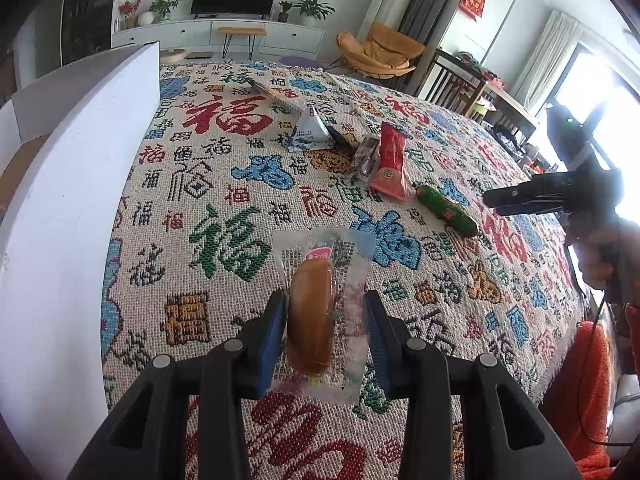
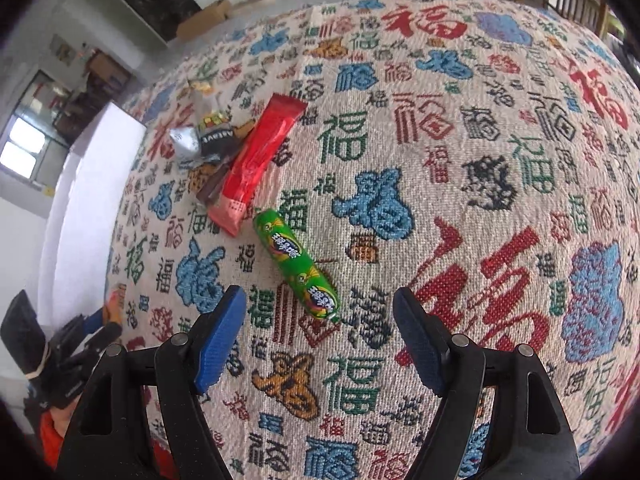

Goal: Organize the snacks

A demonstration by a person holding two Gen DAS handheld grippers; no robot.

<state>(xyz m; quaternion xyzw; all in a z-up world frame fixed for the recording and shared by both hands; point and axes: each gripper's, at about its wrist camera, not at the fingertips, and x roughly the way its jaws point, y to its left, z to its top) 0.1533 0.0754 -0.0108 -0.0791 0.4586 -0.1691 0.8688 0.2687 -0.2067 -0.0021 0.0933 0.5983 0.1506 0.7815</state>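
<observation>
My left gripper (image 1: 325, 332) is shut on a clear packet holding a brown sausage-like snack (image 1: 311, 316), held just above the patterned cloth. My right gripper (image 2: 320, 336) is open and empty, hovering just short of a green tube snack (image 2: 298, 266); that tube also shows in the left wrist view (image 1: 446, 210), with the right gripper (image 1: 520, 200) beside it. Beyond lie a red packet (image 2: 256, 168) (image 1: 390, 166), a dark brown bar (image 2: 214, 184) (image 1: 366, 158), a black pack (image 2: 216, 138) and a silver-white packet (image 2: 185, 142) (image 1: 310, 132).
The table is covered by a cloth with coloured characters (image 1: 240, 184). A white box wall (image 1: 76, 184) stands along the left side, also seen in the right wrist view (image 2: 88, 200). Another long packet (image 1: 276, 94) lies near the far edge. Chairs and a TV stand are beyond.
</observation>
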